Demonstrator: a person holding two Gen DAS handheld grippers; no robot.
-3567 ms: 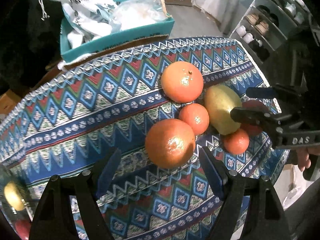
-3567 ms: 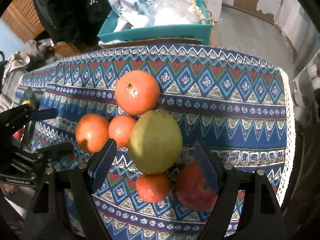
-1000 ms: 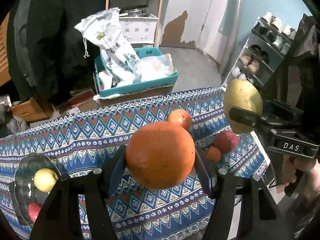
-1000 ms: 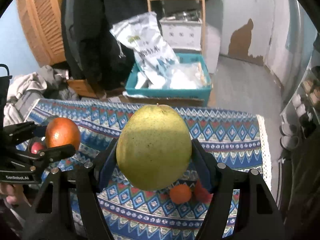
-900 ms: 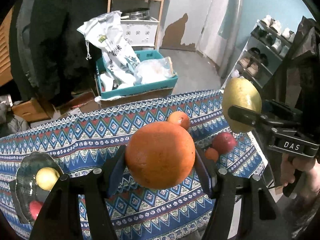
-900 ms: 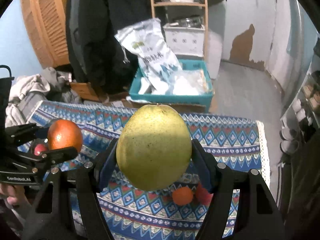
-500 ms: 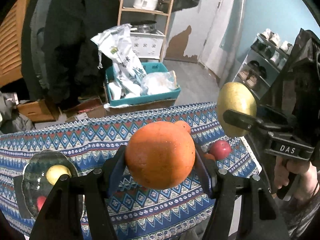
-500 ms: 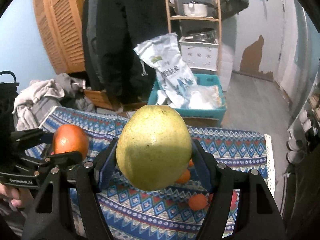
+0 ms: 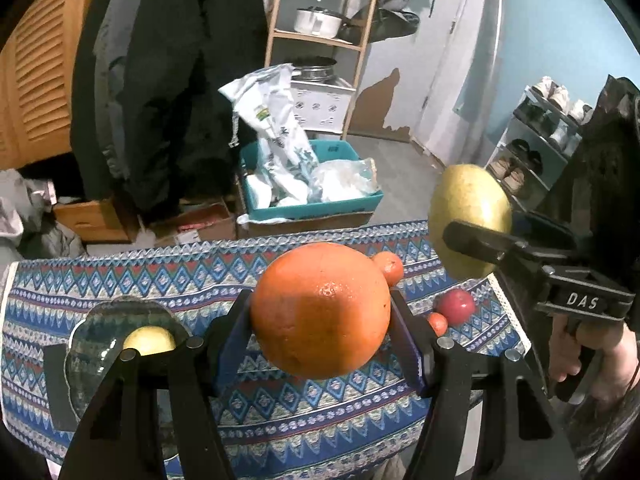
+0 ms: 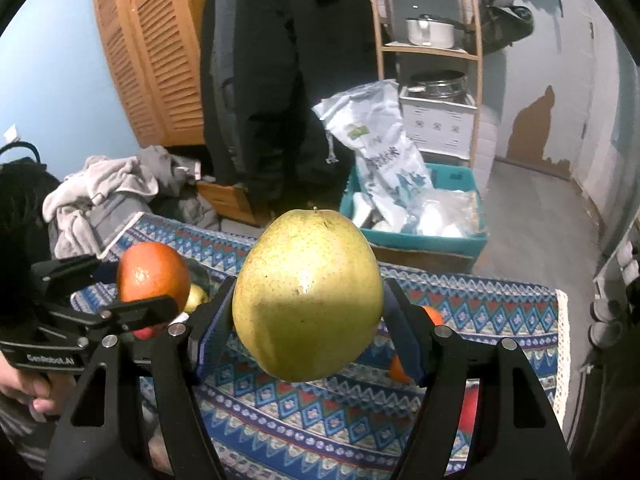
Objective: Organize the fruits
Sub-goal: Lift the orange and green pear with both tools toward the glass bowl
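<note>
While both fruits hang in the air, the glass bowl [image 9: 86, 344] on the left part of the patterned cloth [image 9: 280, 412] looks like the place to go. A yellow fruit [image 9: 149, 340] already sits inside it. Just right of the bowl, the left gripper [image 9: 322, 334] squeezes a big orange [image 9: 320, 310]. Much farther right of the bowl, the right gripper [image 10: 306, 314] squeezes a green pear [image 10: 306, 298]. So I think the left hand, being nearer, should go first.
</note>
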